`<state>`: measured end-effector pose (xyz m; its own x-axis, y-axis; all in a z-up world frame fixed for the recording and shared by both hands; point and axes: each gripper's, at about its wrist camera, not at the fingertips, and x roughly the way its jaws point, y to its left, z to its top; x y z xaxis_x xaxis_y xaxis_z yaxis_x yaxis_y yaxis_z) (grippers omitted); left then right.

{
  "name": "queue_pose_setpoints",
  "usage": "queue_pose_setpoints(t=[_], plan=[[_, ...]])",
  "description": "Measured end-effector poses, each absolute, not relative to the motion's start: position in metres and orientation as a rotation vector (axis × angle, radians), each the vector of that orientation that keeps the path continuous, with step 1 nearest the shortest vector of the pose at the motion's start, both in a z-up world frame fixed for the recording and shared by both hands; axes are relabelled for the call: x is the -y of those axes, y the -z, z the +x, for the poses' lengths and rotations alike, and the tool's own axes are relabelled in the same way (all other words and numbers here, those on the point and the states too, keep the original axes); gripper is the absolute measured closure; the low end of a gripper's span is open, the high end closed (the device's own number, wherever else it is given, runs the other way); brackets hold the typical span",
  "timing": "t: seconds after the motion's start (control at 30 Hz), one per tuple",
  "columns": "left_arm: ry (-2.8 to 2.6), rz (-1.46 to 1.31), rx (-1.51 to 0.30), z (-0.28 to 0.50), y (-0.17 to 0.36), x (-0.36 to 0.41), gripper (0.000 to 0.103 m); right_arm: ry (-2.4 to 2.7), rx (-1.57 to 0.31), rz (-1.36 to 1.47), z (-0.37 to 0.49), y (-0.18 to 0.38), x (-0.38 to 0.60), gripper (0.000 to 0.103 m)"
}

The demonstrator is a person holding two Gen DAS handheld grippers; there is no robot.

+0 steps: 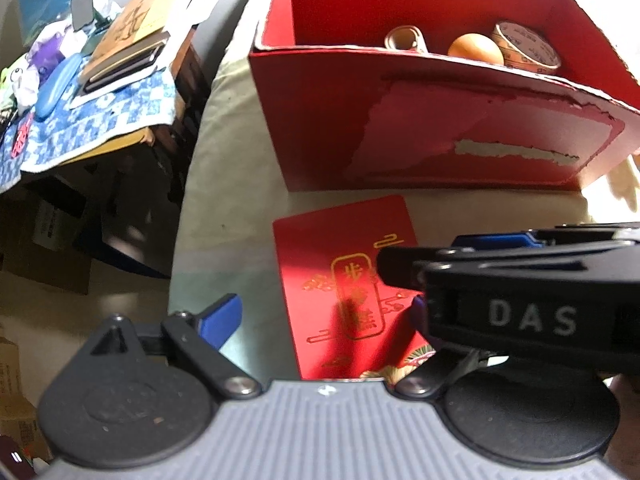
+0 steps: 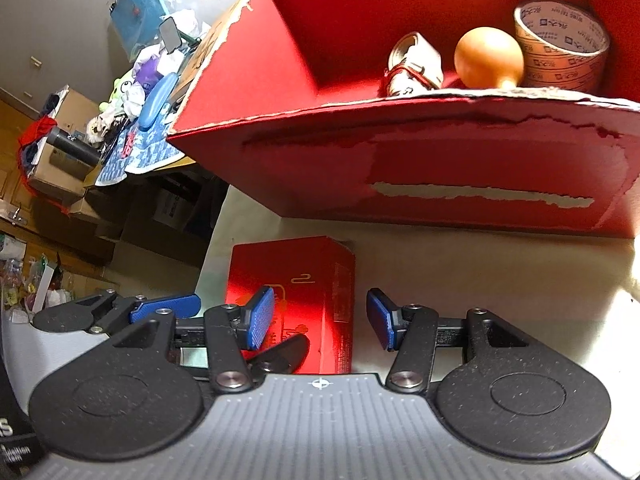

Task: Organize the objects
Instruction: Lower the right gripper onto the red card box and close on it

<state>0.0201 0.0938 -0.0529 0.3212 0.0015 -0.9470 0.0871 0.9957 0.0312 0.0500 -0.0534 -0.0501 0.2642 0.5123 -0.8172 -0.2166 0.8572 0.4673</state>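
Note:
A small red box with gold print (image 1: 348, 280) (image 2: 296, 300) lies on the pale table in front of a large open red carton (image 1: 440, 128) (image 2: 420, 172). The carton holds a tape roll (image 2: 560, 46), an orange ball-shaped object (image 2: 489, 58) and a small white item with red string (image 2: 416, 64). My right gripper (image 2: 320, 318) is open, its blue pads either side of the small box's near end, apart from it. My left gripper (image 1: 324, 320) is open over the box. The right gripper's body crosses the left wrist view (image 1: 520, 304) and hides my left gripper's right finger.
A cluttered side table with a blue patterned cloth (image 1: 100, 120) (image 2: 140, 152), books and a blue case stands to the left, past the table edge. Cardboard boxes (image 2: 60, 168) sit on the floor below it.

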Motion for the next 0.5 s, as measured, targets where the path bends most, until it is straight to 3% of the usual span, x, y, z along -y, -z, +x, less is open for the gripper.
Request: queue_pose_setpoints(t=[0.5], plan=[[0.13,0.012,-1.273,0.0187,0.0583,-0.0937,0.012,-0.531,-1.245,0.301,0.0543,0.056,0.0508,0.048]])
